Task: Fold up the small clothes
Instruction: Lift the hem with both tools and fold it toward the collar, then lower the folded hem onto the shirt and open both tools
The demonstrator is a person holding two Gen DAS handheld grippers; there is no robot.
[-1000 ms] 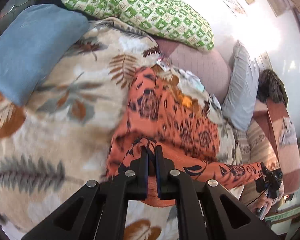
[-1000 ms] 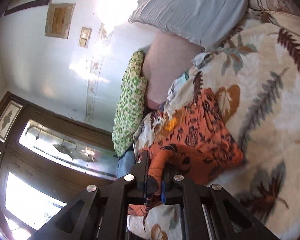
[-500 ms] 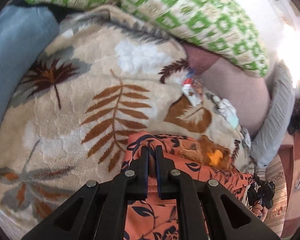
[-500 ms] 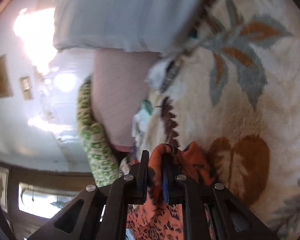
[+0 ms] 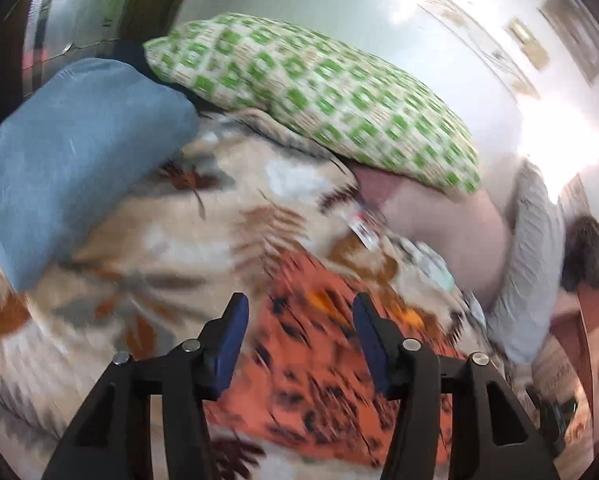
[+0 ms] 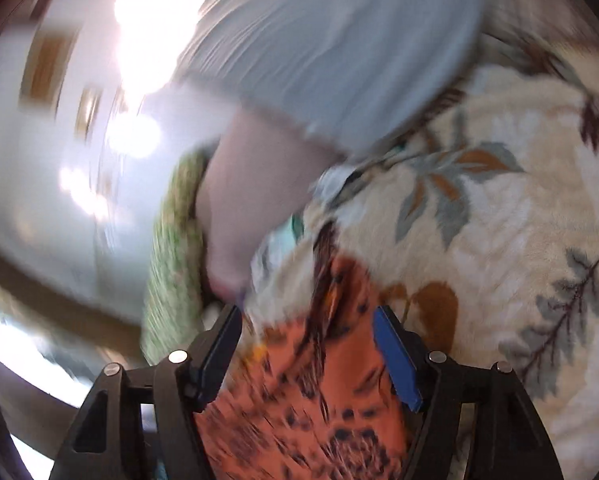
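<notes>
Both grippers are right over the orange patterned garment, which lies on the leaf-print blanket. The left gripper has its fingers spread and opening, with cloth showing in the gap but not pinched. Same deal with the right gripper: opening, nothing pinched. Farther back there's a blue pillow on the left and a green checked pillow at the far end.

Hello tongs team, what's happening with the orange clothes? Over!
Left tongs and right tongs both opening, pads off the cloth. Orange garment lying on the leaf-print blanket. Nothing in the way.
</notes>
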